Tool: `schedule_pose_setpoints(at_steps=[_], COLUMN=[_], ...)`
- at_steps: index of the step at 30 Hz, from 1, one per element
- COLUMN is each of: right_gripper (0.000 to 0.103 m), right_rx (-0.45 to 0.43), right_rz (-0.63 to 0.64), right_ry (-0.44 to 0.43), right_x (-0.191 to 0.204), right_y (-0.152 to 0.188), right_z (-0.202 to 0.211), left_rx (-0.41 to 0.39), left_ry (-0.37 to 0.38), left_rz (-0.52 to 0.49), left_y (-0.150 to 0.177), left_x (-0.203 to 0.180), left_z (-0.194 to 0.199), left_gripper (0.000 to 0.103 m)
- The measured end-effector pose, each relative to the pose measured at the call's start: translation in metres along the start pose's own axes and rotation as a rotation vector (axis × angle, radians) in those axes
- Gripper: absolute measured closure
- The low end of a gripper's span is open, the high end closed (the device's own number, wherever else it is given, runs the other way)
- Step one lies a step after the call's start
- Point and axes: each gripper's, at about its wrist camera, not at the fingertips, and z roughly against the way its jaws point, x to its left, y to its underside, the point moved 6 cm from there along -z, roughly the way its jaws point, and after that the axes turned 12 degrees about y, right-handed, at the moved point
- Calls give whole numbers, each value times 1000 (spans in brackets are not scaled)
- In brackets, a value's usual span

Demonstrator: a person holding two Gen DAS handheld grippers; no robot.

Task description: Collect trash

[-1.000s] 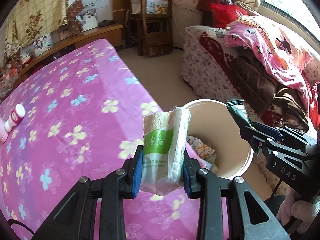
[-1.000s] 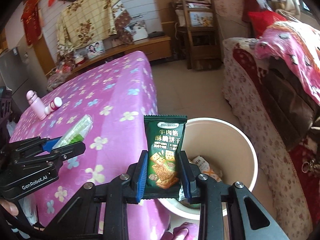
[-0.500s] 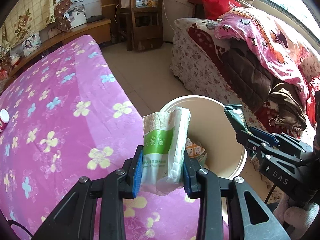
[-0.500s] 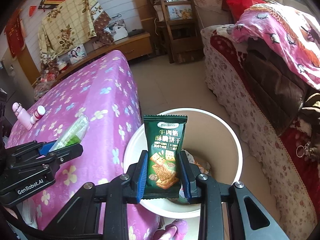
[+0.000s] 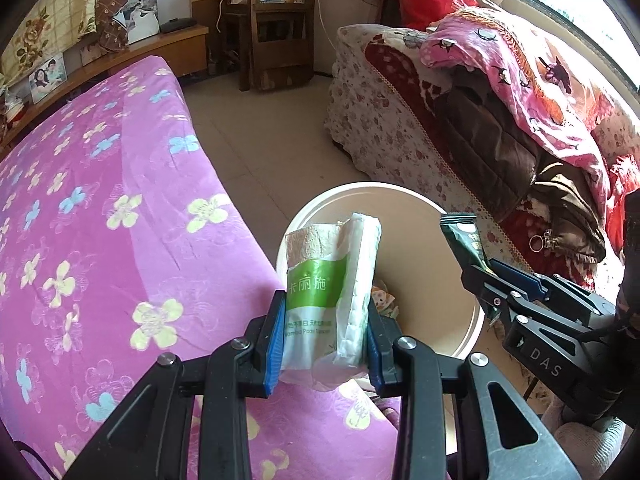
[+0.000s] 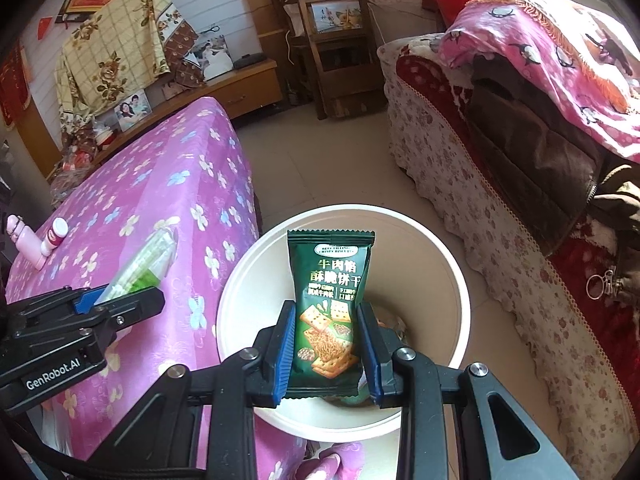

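Right wrist view: our right gripper (image 6: 327,354) clamps a dark green foil biscuit packet (image 6: 329,304) over the round cream plastic bin (image 6: 460,320), probably ready to drop. Our left gripper (image 5: 325,344) pinches a soft green-and-white tissue pack (image 5: 330,292) near the rim. Beside the bin, a pink flowered cloth (image 5: 100,208) covers the table; beyond it lies tiled floor (image 5: 264,136).
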Motion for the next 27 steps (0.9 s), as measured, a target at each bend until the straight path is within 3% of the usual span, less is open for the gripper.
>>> schedule_pose_setpoints(at_steps=[8,13,16,20,22,27], right_gripper=[69,64,46,45,45,45], right_rx=[10,37,40,29,29,22], right_rz=[-20,-64,-73,-77,-79,-78], right_ry=[9,-10,-12,-16,-18,-15], right_x=[-2,-6,-7,-8,-7,-7], right_y=[1,3,4,2,3,2], right_z=[-7,-12,-13,-11,-10,-8], left_rx=[-5,1,-2,-1,-12,-32], left_ry=[20,35,41,45,50,80], left_rz=[15,23,25,27,28,48], left_y=[-1,0,0,1,1,0], left_x=[0,1,0,1,1,0], left_z=[-3,-5,-5,-3,0,8], left_gripper=[64,54,52,49,38,36])
